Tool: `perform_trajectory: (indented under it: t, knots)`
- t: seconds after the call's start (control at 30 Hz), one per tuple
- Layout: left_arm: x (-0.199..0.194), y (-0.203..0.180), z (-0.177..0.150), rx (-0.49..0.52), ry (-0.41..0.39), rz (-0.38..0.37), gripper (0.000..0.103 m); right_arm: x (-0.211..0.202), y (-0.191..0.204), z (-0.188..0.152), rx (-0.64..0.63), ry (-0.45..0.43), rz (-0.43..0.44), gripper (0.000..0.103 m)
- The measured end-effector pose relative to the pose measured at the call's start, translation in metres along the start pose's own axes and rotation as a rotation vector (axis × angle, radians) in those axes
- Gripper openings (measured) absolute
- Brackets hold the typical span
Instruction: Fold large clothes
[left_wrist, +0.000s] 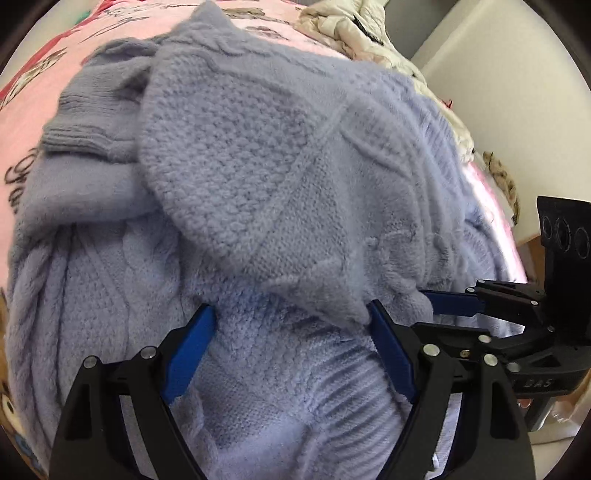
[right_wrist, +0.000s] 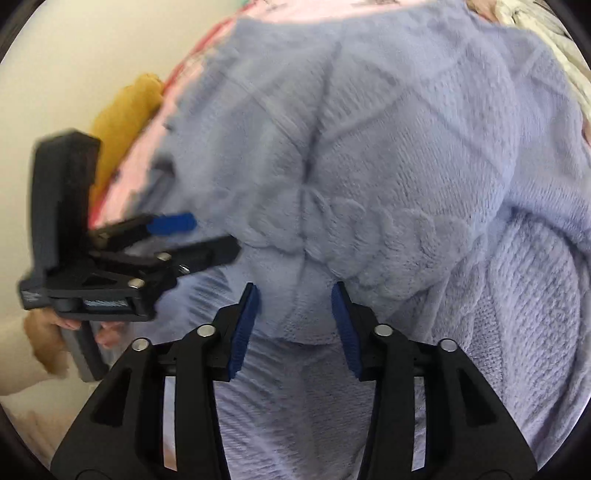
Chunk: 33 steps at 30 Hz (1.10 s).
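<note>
A lavender cable-knit sweater (left_wrist: 236, 177) lies bunched on a pink printed blanket (left_wrist: 33, 96); it fills the right wrist view too (right_wrist: 388, 155). My left gripper (left_wrist: 291, 314) is open right over the sweater, its blue pads apart around a raised fold by the ribbed hem. My right gripper (right_wrist: 295, 295) is open, its pads on each side of a thick knit bulge. The right gripper shows at the right of the left wrist view (left_wrist: 491, 310), the left gripper at the left of the right wrist view (right_wrist: 184, 236), both beside the sweater's edge.
A cream quilted jacket (left_wrist: 354, 29) lies at the far end of the blanket. A mustard garment (right_wrist: 122, 122) lies at the bed's edge. A pale wall (left_wrist: 509, 96) stands beyond the bed. A hand (right_wrist: 51, 339) holds the left gripper's handle.
</note>
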<state>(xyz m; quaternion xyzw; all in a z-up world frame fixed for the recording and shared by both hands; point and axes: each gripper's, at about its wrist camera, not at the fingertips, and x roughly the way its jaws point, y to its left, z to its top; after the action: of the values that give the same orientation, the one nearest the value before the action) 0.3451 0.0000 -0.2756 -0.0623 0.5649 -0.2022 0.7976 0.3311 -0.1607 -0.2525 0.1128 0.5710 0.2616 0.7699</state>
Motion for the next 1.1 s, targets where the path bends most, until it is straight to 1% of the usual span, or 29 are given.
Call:
perform_trajectory:
  t: [0.07,0.13,0.17,0.2,0.23,0.3,0.33,0.4,0.47,0.5,0.53,0.57,0.6,0.63,0.67,0.7,0.73,0.77,0.8,0.83,0.87,0.9,0.97,1.03,1.1]
  knots:
    - [-0.016,-0.001,0.004,-0.016,-0.017,-0.017,0.082,-0.024,0.006,0.004,-0.010,-0.076,0.030,0.042]
    - [-0.038,0.001,0.012,-0.008,-0.061,-0.043,0.082,-0.055,0.009,0.011,-0.011,-0.184,0.037,0.044]
    - [-0.046,0.002,0.018,-0.002,-0.081,-0.050,0.082,-0.068,0.006,0.019,0.002,-0.225,0.012,0.053]
    - [-0.053,0.006,0.028,0.001,-0.099,-0.054,0.082,-0.075,0.001,0.026,0.015,-0.243,-0.015,0.057]
    - [-0.055,0.009,0.035,0.003,-0.111,-0.054,0.082,-0.081,-0.008,0.034,0.032,-0.268,-0.038,0.060]
    - [-0.056,0.021,0.054,0.004,-0.125,-0.041,0.082,-0.087,-0.030,0.049,0.080,-0.305,-0.084,0.061]
    - [-0.053,0.028,0.067,0.001,-0.123,-0.038,0.082,-0.085,-0.045,0.058,0.109,-0.296,-0.101,0.062]
    - [-0.047,0.046,0.083,-0.033,-0.114,-0.062,0.082,-0.078,-0.076,0.077,0.167,-0.279,-0.112,0.062]
    - [-0.035,0.068,0.097,-0.085,-0.090,-0.106,0.082,-0.065,-0.104,0.092,0.210,-0.246,-0.080,0.060]
    - [-0.028,0.072,0.103,-0.097,-0.072,-0.113,0.082,-0.054,-0.108,0.097,0.212,-0.229,-0.057,0.059]
    - [-0.023,0.073,0.106,-0.098,-0.065,-0.114,0.082,-0.049,-0.113,0.100,0.208,-0.209,-0.056,0.052]
    - [-0.019,0.072,0.108,-0.093,-0.065,-0.101,0.082,-0.040,-0.114,0.103,0.197,-0.172,-0.062,0.043]
    - [-0.016,0.070,0.108,-0.078,-0.072,-0.074,0.080,-0.034,-0.114,0.106,0.192,-0.148,-0.074,0.039]
    - [-0.013,0.067,0.107,-0.066,-0.076,-0.050,0.075,-0.030,-0.111,0.105,0.178,-0.135,-0.080,0.033]
    - [-0.011,0.061,0.109,-0.037,-0.082,0.026,0.057,-0.030,-0.107,0.103,0.159,-0.143,-0.076,0.028]
    - [-0.009,0.059,0.109,-0.034,-0.078,0.071,0.048,-0.030,-0.106,0.105,0.145,-0.145,-0.075,0.027]
    - [-0.007,0.058,0.111,-0.051,-0.079,0.071,0.045,-0.029,-0.104,0.107,0.132,-0.145,-0.078,0.025]
    - [-0.009,0.062,0.112,-0.086,-0.088,0.051,0.037,-0.030,-0.099,0.108,0.116,-0.148,-0.086,0.020]
    - [-0.010,0.065,0.112,-0.116,-0.093,0.042,0.032,-0.031,-0.095,0.111,0.090,-0.149,-0.096,0.018]
    - [-0.010,0.069,0.113,-0.142,-0.096,0.039,0.029,-0.030,-0.094,0.117,0.072,-0.148,-0.106,0.013]
    - [-0.011,0.071,0.114,-0.157,-0.098,0.036,0.023,-0.031,-0.088,0.122,0.038,-0.149,-0.121,0.013]
    - [-0.013,0.072,0.116,-0.162,-0.104,0.038,0.015,-0.036,-0.085,0.124,0.017,-0.153,-0.126,0.012]
    - [-0.020,0.072,0.120,-0.143,-0.134,0.058,0.009,-0.044,-0.080,0.131,-0.022,-0.168,-0.140,0.012]
    - [-0.029,0.070,0.121,-0.132,-0.161,0.064,0.008,-0.058,-0.070,0.140,-0.045,-0.207,-0.136,0.012]
    - [-0.037,0.066,0.124,-0.112,-0.210,0.081,0.008,-0.071,-0.061,0.141,-0.079,-0.247,-0.160,0.012]
